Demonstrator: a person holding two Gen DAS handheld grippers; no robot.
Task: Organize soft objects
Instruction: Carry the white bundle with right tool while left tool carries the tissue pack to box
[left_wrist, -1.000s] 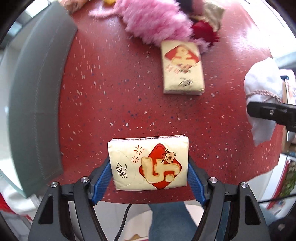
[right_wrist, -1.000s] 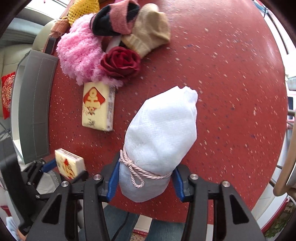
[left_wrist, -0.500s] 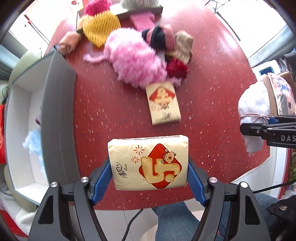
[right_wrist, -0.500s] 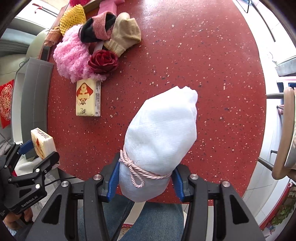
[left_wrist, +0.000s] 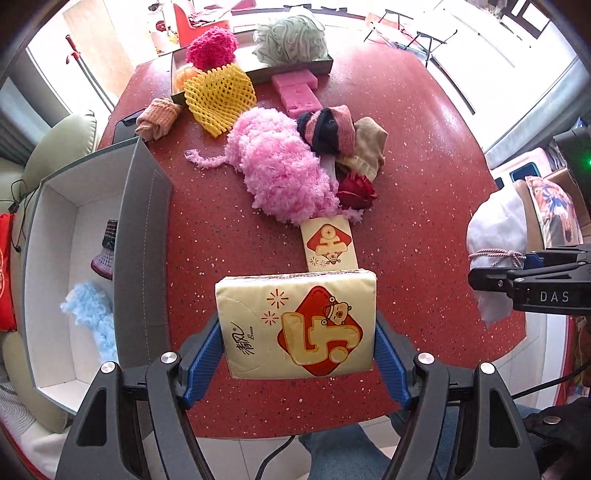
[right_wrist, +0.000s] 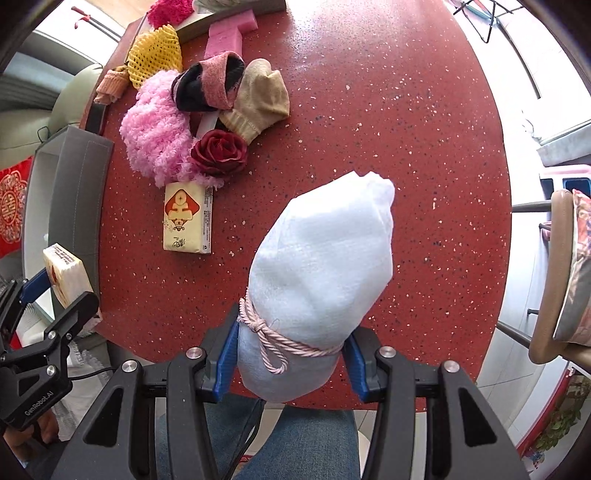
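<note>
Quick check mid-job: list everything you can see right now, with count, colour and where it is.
tissue pack: 2, cream with red print; one in the left gripper, one on the table
white pouch: 1, tied with pink cord; in the right gripper
fluffy pink cloth: 1; mid-table
red rose: 1; beside the pink cloth
socks: black-pink, beige
yellow net sleeve: 1; far side
pink foam block: 1
grey box: 1; left edge, holding a light blue fluffy piece
table: 1, red speckled
left gripper, right gripper: black, blue pads

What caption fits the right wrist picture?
Right gripper holding a white cloth pouch tied with pink cord above a red speckled table.
</note>
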